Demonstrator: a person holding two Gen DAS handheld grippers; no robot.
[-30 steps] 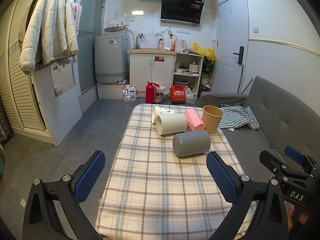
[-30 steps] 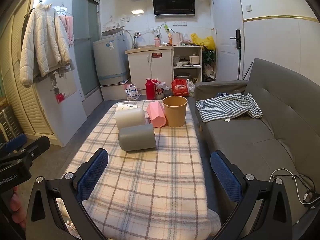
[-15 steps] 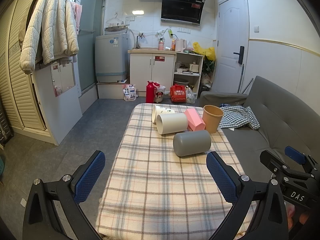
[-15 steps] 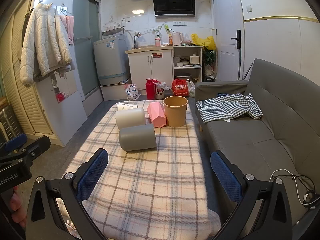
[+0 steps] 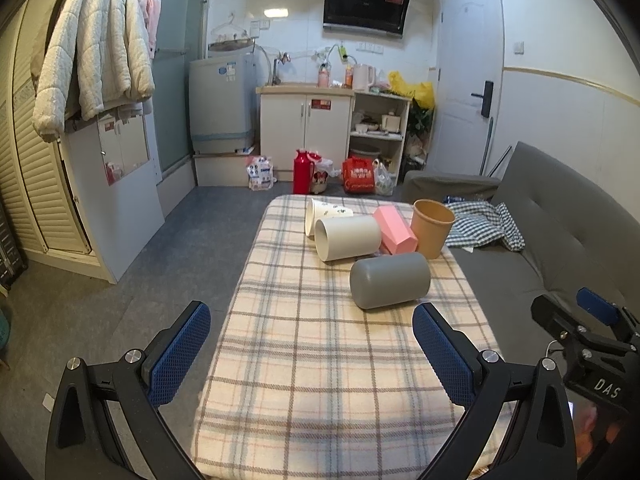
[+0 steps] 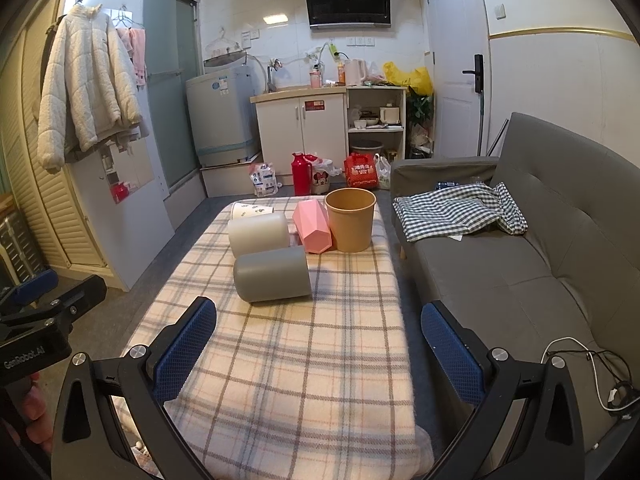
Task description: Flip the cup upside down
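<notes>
Cups, five, grouped at far end of plaid-covered table (image 6: 280,380). Grey cup (image 5: 390,280) (image 6: 272,275) on its side, nearest, at 12 o'clock from both grippers, rounded base toward 9 o'clock. White cup (image 5: 347,237) on its side just behind, open mouth toward 8 o'clock; printed paper cup (image 5: 326,213) behind that, also lying. Pink faceted cup (image 6: 312,225) tipped over, beside brown paper cup (image 6: 351,219), upright, mouth up. Left gripper (image 5: 312,354): jaws spread wide, holding nothing, well short of cups. Right gripper (image 6: 318,350): same, wide apart, empty. Grey sofa (image 6: 540,272) at 3 o'clock, checked cloth (image 6: 456,210) on seat.
</notes>
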